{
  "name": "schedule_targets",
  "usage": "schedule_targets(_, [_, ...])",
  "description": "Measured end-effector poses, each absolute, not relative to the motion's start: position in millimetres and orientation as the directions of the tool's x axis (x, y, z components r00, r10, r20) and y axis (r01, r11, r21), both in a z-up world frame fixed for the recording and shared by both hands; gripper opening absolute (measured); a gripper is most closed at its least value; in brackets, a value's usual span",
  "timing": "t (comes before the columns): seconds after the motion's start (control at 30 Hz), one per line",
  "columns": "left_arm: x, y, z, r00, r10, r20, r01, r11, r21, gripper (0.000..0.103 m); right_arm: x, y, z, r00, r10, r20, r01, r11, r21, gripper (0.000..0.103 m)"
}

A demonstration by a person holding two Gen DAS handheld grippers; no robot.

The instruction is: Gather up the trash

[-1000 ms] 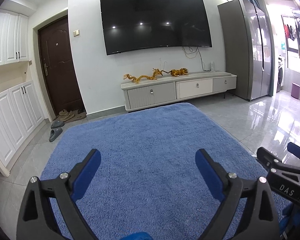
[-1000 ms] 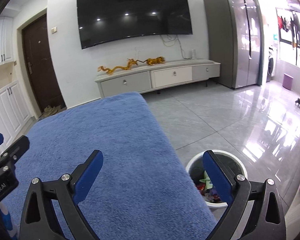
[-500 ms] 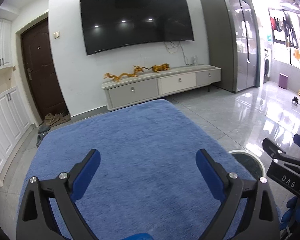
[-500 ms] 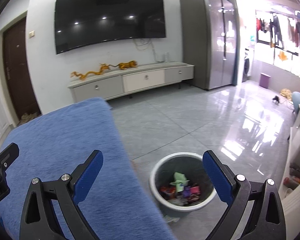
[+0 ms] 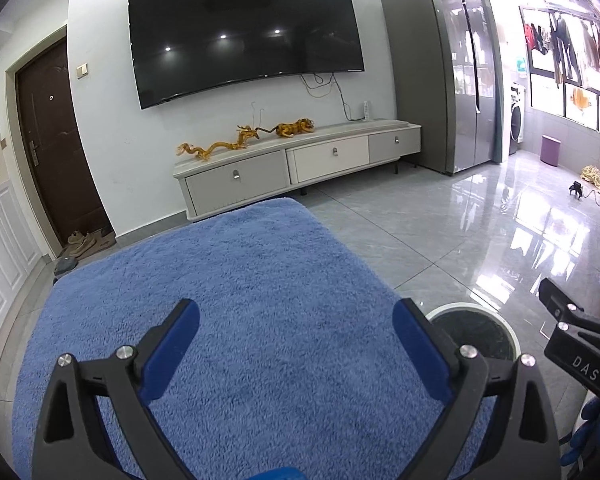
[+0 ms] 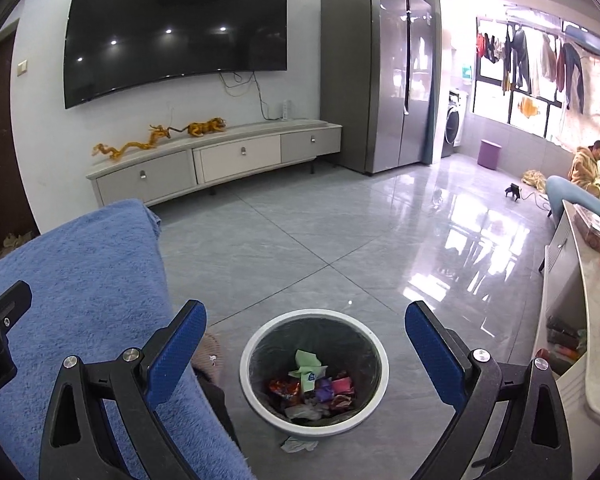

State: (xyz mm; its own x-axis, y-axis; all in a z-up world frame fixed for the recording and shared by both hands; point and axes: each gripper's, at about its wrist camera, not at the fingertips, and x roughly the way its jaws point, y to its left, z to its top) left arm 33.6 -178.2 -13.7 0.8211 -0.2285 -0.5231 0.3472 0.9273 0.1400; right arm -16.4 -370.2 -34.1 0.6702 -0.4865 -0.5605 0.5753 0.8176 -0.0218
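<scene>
A round bin with a white rim (image 6: 314, 368) stands on the grey tile floor, lined with a dark bag and holding several crumpled wrappers (image 6: 312, 388). A small scrap of paper (image 6: 298, 445) lies on the floor at its near side. My right gripper (image 6: 306, 350) hangs open above the bin, nothing between its blue pads. My left gripper (image 5: 296, 354) is open and empty over the blue fleece cover (image 5: 236, 300). In the left wrist view the bin (image 5: 474, 334) shows past the cover's right edge, with part of the other gripper's black body at the far right.
A low TV cabinet (image 6: 216, 164) with golden figurines stands at the far wall under a large TV (image 6: 176, 32). A grey fridge (image 6: 380, 72) is to the right. A white counter (image 6: 584, 320) with items runs along the right edge. A person (image 6: 588, 164) sits far right.
Both views have swung to the right. The bin has come from the frame's lower right to the centre under my right gripper, and it now shows in the left wrist view.
</scene>
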Motion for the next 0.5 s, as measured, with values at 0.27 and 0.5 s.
schedule_targets(0.27, [39.2,-181.9,-16.9,0.820,-0.236,-0.521,0.356,0.924,0.141,0.103,1.6,-377.0,-37.3,0.659,-0.485,-0.575,0.575,0.817,-0.030,0.098])
schedule_targets(0.5, [49.2,-183.1,-22.8,0.823,-0.209,-0.528,0.336,0.929,0.157,0.103,11.1,-374.7,-40.4,0.654,-0.494,-0.574,0.573,0.818,-0.050,0.098])
